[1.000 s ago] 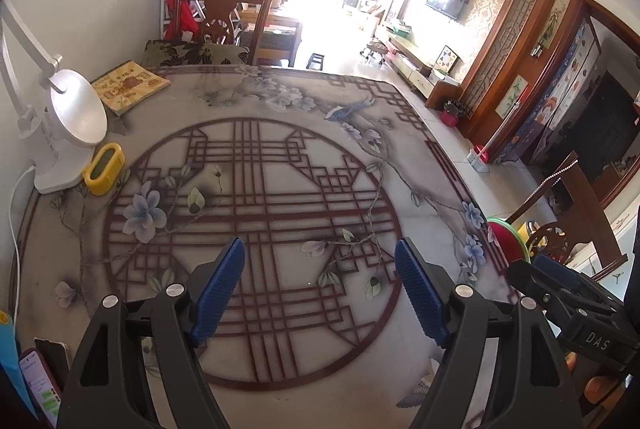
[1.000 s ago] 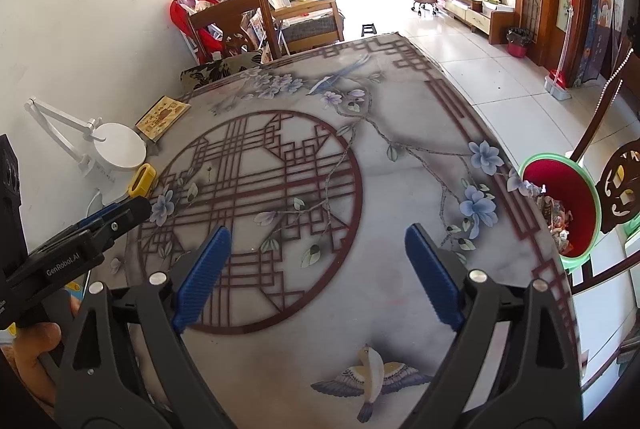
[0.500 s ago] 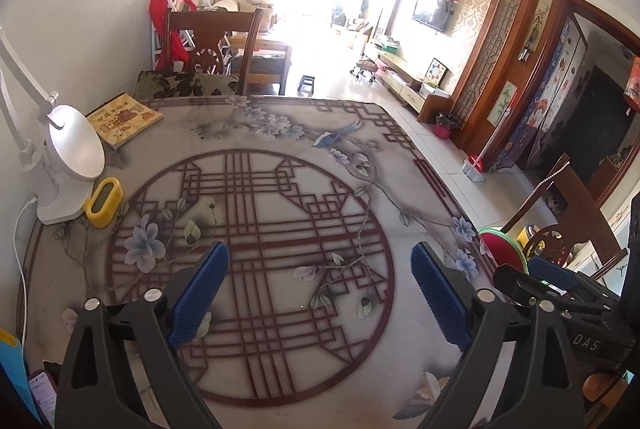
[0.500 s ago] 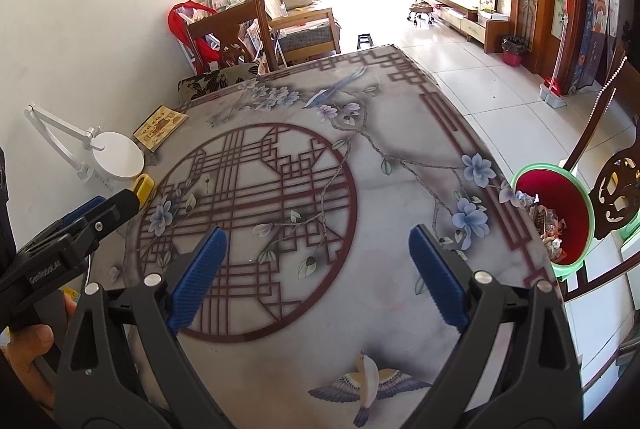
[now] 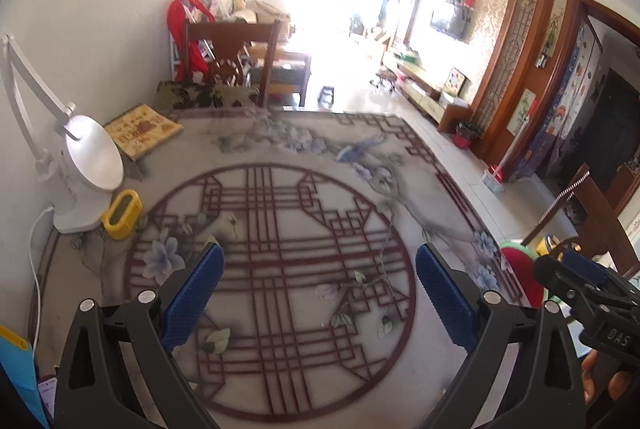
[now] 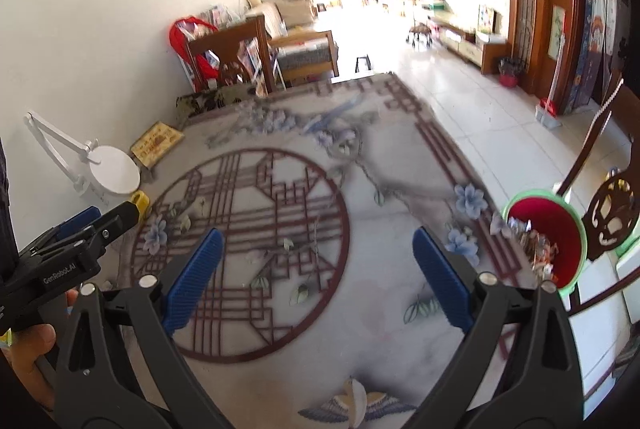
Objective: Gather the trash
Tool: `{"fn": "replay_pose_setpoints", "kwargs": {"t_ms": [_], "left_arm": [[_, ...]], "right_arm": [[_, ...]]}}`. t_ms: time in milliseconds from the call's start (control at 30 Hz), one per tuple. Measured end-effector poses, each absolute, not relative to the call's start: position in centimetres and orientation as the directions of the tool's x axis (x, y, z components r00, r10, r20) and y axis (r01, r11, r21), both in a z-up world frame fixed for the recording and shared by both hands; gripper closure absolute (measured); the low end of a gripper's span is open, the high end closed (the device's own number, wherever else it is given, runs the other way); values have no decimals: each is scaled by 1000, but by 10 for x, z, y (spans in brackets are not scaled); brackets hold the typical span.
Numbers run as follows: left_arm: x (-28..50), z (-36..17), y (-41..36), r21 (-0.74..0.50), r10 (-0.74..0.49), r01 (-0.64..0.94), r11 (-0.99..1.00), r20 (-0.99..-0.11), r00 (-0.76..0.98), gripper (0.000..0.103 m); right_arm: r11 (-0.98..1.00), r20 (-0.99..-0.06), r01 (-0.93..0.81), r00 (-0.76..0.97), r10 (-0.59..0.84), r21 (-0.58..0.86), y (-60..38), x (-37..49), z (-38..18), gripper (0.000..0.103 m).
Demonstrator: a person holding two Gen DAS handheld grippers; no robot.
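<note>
A red trash bin [image 6: 554,217] with a green rim stands on the floor just past the table's right edge, with wrappers [image 6: 536,253] lying inside. In the left wrist view the bin [image 5: 518,269] peeks out at that same edge. My left gripper [image 5: 319,261] hovers over the patterned tabletop [image 5: 320,157], its jaws opening with nothing between them. My right gripper [image 6: 318,245] hangs over the table's near right part, jaws opening too and empty. Each gripper shows in the other's view, the right one [image 5: 580,285] and the left one [image 6: 84,233]. No loose trash shows on the table.
A white desk lamp [image 5: 86,157], a small yellow box [image 5: 122,213] and a book [image 5: 142,129] sit along the left wall side. A wooden chair [image 5: 232,57] stands at the far end, another chair [image 6: 612,217] beside the bin. A phone [image 5: 46,389] lies at the near left.
Both grippers' jaws have spread wider. Both views have tipped upward a little, showing more of the room beyond the table.
</note>
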State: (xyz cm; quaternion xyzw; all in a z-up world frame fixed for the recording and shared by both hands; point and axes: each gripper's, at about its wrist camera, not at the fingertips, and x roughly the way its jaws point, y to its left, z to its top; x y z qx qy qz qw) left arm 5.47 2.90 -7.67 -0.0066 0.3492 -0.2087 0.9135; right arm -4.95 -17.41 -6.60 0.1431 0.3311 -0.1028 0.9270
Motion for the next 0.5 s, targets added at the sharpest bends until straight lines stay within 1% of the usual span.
{"fn": "replay_pose_setpoints", "kwargs": {"t_ms": [100,267,300,333,400,500], "left_arm": [[48,-63,33,-140,-367,354,925,-572,733,8],[37,-45,31,-24,-230,250,968,-482,846,8],[37,-42,30,-15,-223,246,969,-474,852,8],[35,-38,30,-6,-217,241,971,-461,861,8],[33,-31,30,-9,-221,244,970,-448,866,8],[26,-18,31,-40,-259,267,963,-419,870,8]], "right_arm": [[947,-548,273,825,-139,170,-169,-58,-47,4],[944,-373,308,894,-247,115,-159,-71,-23,4],[942,-326,315,908,-263,115,-158,-76,-18,4],[941,-299,317,915,-271,119,-157,-78,-13,4],[943,-301,306,918,-257,127,-158,-77,-7,4],[944,-336,300,910,-242,135,-157,-74,-1,4]]}}
